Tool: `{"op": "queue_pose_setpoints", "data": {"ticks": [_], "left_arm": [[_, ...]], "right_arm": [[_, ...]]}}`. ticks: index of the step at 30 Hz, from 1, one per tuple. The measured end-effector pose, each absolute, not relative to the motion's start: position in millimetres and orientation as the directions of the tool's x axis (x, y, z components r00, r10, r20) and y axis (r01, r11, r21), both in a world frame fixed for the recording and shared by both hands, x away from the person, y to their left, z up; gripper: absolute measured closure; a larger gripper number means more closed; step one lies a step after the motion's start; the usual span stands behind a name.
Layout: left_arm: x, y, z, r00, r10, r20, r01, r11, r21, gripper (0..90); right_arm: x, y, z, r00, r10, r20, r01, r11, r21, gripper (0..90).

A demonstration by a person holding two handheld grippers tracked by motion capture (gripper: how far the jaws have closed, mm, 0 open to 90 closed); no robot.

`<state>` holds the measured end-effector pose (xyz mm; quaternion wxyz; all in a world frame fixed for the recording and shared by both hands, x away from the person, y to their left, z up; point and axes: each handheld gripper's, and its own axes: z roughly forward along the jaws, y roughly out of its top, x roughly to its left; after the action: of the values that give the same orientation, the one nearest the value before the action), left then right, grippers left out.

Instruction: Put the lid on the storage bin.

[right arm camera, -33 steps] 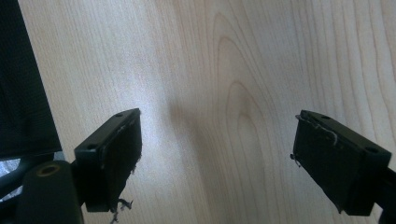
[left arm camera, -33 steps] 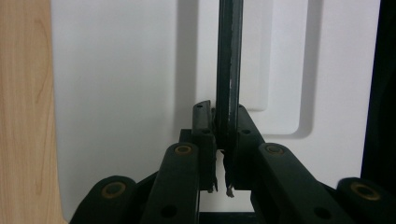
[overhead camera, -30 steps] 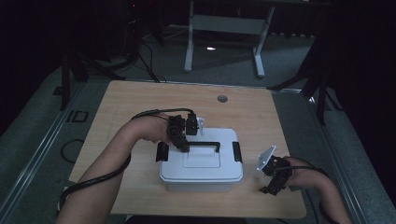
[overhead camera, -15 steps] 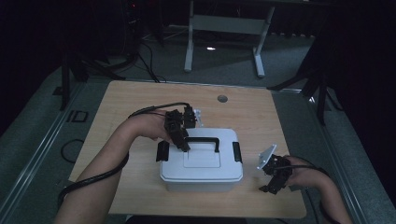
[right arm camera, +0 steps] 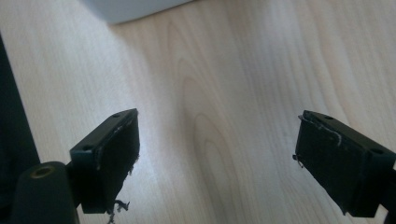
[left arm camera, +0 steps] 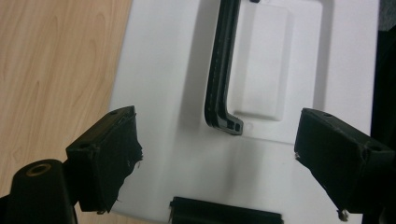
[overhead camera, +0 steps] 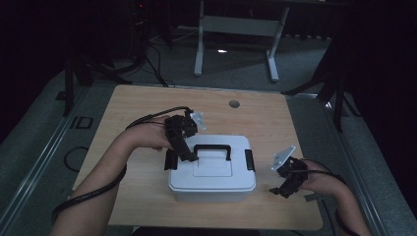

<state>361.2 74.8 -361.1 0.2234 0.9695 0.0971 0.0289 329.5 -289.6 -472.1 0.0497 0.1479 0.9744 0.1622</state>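
Observation:
A white plastic box (overhead camera: 211, 179) with a black handle (overhead camera: 212, 147) on its lid stands near the table's front edge. My left gripper (overhead camera: 188, 156) hovers over the lid's left end, beside the handle. In the left gripper view its jaws have just been opening and now stand wide apart (left arm camera: 217, 140). Nothing is between them, and the lid (left arm camera: 159, 93) and the handle (left arm camera: 222, 79) lie below. My right gripper (overhead camera: 281, 188) rests low over the table to the right of the box. Its jaws are open (right arm camera: 217, 140) above bare wood.
Black latches sit on the box's left (overhead camera: 171, 160) and right (overhead camera: 250, 160) ends. The wooden table (overhead camera: 147, 108) has a round cable hole (overhead camera: 234, 103) at the back. A corner of the box (right arm camera: 135, 9) lies ahead of the right gripper. Cables trail off the left forearm.
My left gripper has let go of the handle's left end and drawn slightly back from it, jaws now apart. The right hand has stayed where it was.

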Motion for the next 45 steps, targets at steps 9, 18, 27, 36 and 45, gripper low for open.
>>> {"op": "queue_pose_setpoints", "data": {"ticks": [9,18,27,36,45], "left_arm": [[352,96,-368,0.978,0.207,0.037,0.166,-0.868,0.468,13.1],[343,118,-372,0.97,0.24,0.047,0.186,-0.847,0.498,13.1],[334,147,-379,0.958,0.283,0.043,0.226,-0.841,0.492,13.1],[327,172,-390,0.946,0.323,0.013,0.274,-0.824,0.496,13.1],[321,192,-404,0.935,0.353,-0.017,0.314,-0.808,0.498,13.1]], "right_arm": [[338,-297,-468,-0.9,0.426,-0.088,0.361,0.845,0.396,13.5],[338,-300,-465,-0.874,0.468,-0.127,0.37,0.814,0.448,13.5],[333,-304,-471,-0.853,0.506,-0.13,0.403,0.797,0.45,12.8],[331,-310,-477,-0.834,0.539,-0.117,0.427,0.766,0.48,12.3],[329,-316,-480,-0.825,0.549,-0.134,0.426,0.761,0.49,12.3]]}}
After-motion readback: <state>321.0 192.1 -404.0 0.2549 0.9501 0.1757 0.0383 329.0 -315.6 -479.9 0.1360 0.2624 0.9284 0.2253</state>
